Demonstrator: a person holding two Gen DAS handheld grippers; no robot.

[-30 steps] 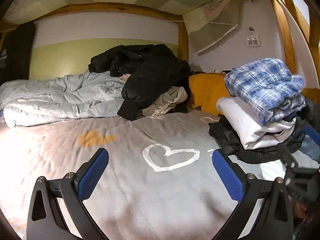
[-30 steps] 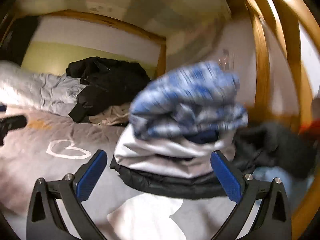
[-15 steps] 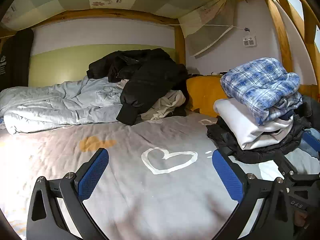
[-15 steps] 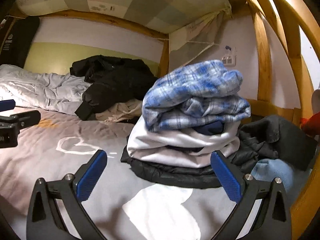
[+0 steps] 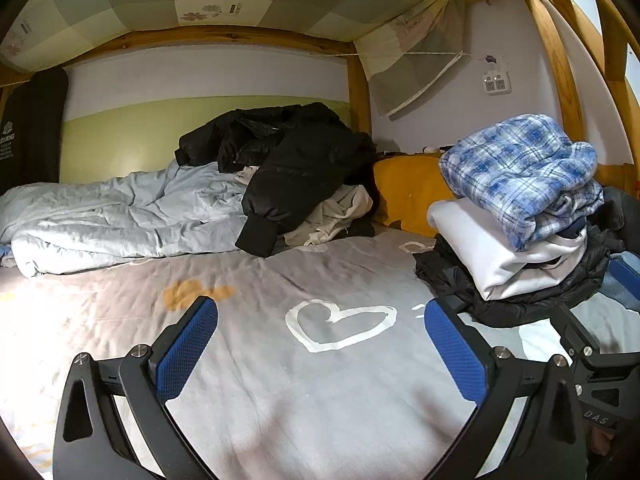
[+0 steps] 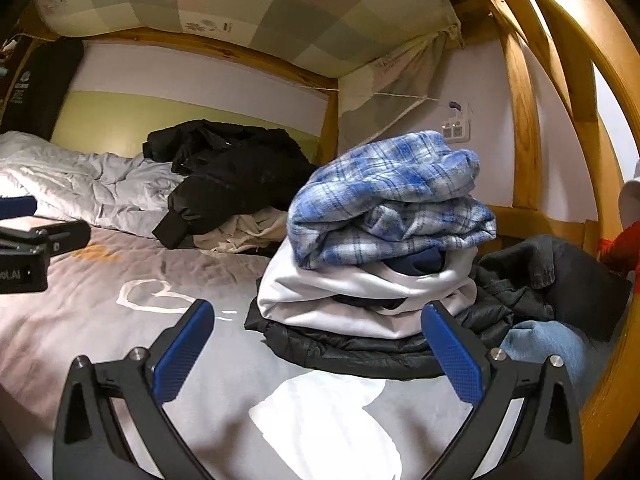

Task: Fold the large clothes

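Observation:
A stack of folded clothes sits on the bed's right side: a blue plaid shirt [image 6: 388, 192] on a white garment [image 6: 360, 296] on a black padded jacket [image 6: 352, 348]. The same plaid shirt [image 5: 520, 172] shows at the right of the left wrist view. An unfolded black coat [image 5: 296, 168] lies heaped at the back over a cream garment [image 5: 336, 216]. My left gripper [image 5: 320, 332] hovers open over the grey heart-print sheet [image 5: 280, 380], empty. My right gripper [image 6: 318, 336] stands open just in front of the stack, holding nothing.
A pale blue duvet [image 5: 120, 216] is bunched at the back left. An orange pillow [image 5: 408, 192] leans by the wall. Dark clothing [image 6: 560, 276] and jeans [image 6: 548, 344] lie beside the wooden bed rail [image 6: 524, 128]. A person's red sleeve [image 6: 620, 248] shows at far right.
The right gripper has drawn back a little from the stack and steadied; its view is sharp now. The left gripper has tilted slightly, and both stayed open.

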